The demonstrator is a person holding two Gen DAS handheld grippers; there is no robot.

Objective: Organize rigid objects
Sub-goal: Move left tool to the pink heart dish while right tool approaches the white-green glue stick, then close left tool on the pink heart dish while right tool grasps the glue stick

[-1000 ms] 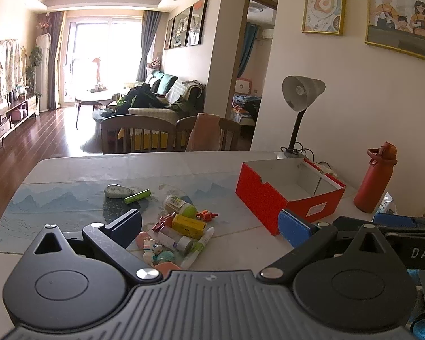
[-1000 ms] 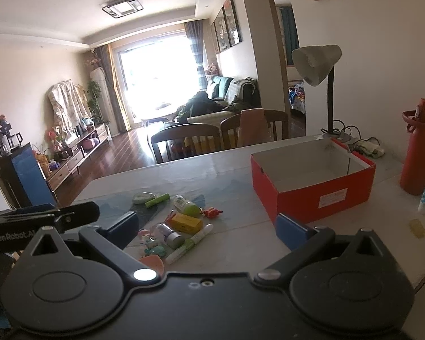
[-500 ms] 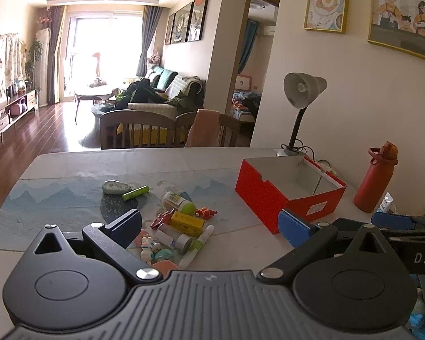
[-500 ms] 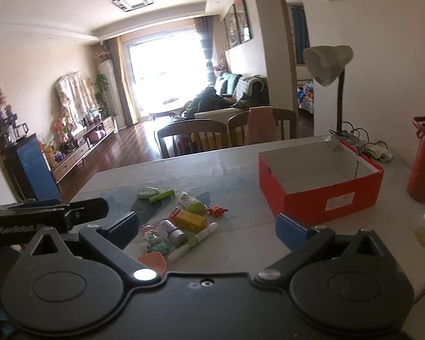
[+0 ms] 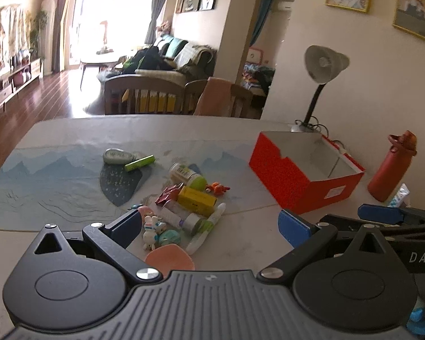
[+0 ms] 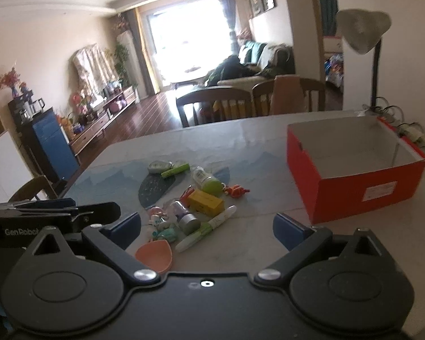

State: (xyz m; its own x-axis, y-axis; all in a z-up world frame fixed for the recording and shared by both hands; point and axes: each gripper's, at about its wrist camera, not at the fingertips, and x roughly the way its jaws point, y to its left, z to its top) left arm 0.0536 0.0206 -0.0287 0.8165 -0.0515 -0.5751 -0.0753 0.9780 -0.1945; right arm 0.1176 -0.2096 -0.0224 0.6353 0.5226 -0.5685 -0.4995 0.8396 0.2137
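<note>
On the table (image 5: pixel 56 130), an empty red box (image 5: pixel 294 181) is seen at two o'clock, with a heap of small items at twelve: a yellow carton (image 5: pixel 197 199), a white marker (image 5: pixel 205 232), a bunny figurine (image 5: pixel 151 231). The left gripper (image 5: pixel 209 226) and right gripper (image 6: pixel 206 226) are held wide apart in the fingers, with nothing gripped. Because the items lie touching, neighbours may be knocked or scattered if one is pinched carelessly, and the round marker may be rolled away.

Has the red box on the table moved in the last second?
No. The red box keeps its place beside the lamp base and red bottle; only the cameras shifted.
</note>
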